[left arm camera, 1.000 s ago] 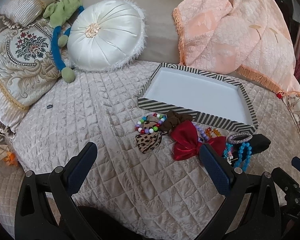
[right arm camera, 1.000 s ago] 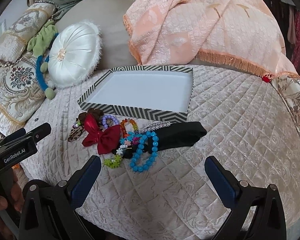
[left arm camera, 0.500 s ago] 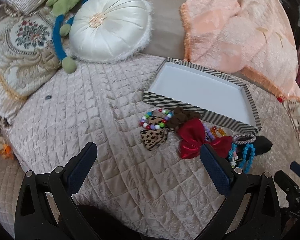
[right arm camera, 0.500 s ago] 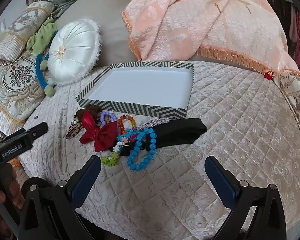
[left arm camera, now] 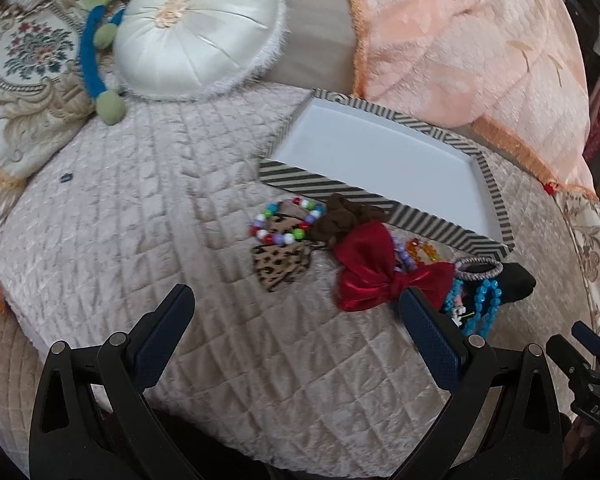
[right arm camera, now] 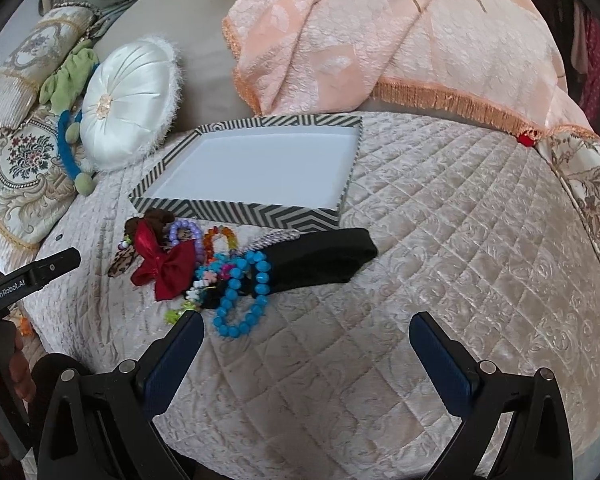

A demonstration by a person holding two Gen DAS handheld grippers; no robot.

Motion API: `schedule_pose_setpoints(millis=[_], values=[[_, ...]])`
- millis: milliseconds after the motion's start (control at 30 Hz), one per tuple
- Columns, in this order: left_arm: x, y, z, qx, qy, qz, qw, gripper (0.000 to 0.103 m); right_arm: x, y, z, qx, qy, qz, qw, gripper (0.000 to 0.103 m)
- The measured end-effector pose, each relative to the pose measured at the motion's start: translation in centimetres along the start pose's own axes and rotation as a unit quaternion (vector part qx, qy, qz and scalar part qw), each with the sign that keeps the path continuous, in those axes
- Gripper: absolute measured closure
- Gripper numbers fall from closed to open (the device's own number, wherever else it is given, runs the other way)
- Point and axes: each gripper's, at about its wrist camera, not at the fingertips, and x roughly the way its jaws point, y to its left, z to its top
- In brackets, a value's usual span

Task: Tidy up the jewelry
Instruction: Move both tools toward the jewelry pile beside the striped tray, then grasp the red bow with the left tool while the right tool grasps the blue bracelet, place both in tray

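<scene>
Both tools — left tool (left arm camera: 295, 304) and right tool (right arm camera: 306, 332) — are held wide apart and empty above the quilted bed (right arm camera: 440, 248). The jewelry pile (right arm camera: 203, 264) is heaped along the striped tray (right arm camera: 235, 212)'s near wall; the black band (right arm camera: 320, 256) is partly buried under blue beads (right arm camera: 239, 296) — smaller pieces cannot be made out.

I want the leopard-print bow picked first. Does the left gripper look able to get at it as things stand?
Probably yes. The left gripper is open and points toward the leopard-print bow, which lies at the near left edge of the pile with only bare quilt between. A multicoloured bead bracelet rests against its far side.
</scene>
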Motion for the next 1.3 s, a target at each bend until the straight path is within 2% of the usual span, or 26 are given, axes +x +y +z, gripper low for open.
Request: schedule_pose_setpoints(millis=[167,300,400,467,567,700,733,800,867,900,967,1000,1067,1300], values=[[1.8,-1.8,0.6,0.008,0.02,-0.013,0.9997,0.001,0.8,-1.5,0.5,0.012,0.007,-0.003,1.0,0.008],[3.4,-2.3,1.2,-0.005,0.035,-0.017,0.9992,0.001,1.6,-2.3,0.9,0.023,0.017,0.021,0.999,0.017],[4.5,-2.9,1.4,-0.013,0.046,-0.018,0.9987,0.001,2.5,-1.3,0.8,0.011,0.031,0.051,0.998,0.027],[5.1,-3.3,1.6,-0.014,0.052,-0.02,0.9983,0.001,3.5,-0.4,0.7,0.002,0.043,0.065,0.997,0.04],[6.0,-3.8,1.7,-0.006,0.057,-0.017,0.9982,0.001,5.2,0.7,0.6,-0.01,0.057,0.068,0.996,0.047],[7.0,-4.2,2.0,-0.003,0.061,-0.015,0.998,0.005,6.6,1.1,0.6,-0.001,0.064,0.088,0.994,0.051],[7.3,-4.2,2.1,-0.005,0.063,-0.019,0.9978,0.009,7.0,1.2,0.6,-0.001,0.065,0.09,0.994,0.052],[7.9,-4.2,2.1,-0.01,0.071,-0.028,0.9971,0.022,7.5,1.4,0.5,-0.006,0.064,0.091,0.994,0.059],[8.7,-4.3,2.0,-0.012,0.086,-0.034,0.9956,0.053,8.1,1.5,0.5,-0.006,0.062,0.095,0.993,0.074],[9.0,-4.3,1.8,-0.015,0.095,-0.041,0.9945,0.059,8.3,1.5,0.5,-0.004,0.061,0.099,0.993,0.077],[9.0,-4.0,1.7,-0.024,0.097,-0.052,0.9937,0.066,8.7,1.5,0.4,-0.003,0.057,0.102,0.993,0.09],[8.8,-3.8,1.7,-0.026,0.093,-0.055,0.9938,0.07,8.8,1.6,0.4,-0.004,0.056,0.104,0.993,0.091],[8.3,-3.5,1.7,-0.031,0.092,-0.063,0.9932,0.088,8.4,1.6,0.3,-0.01,0.049,0.102,0.994,0.093],[4.4,-3.1,1.9,-0.024,0.067,-0.078,0.9944,0.092,5.0,1.5,0.8,-0.013,0.01,0.107,0.994,0.094]])
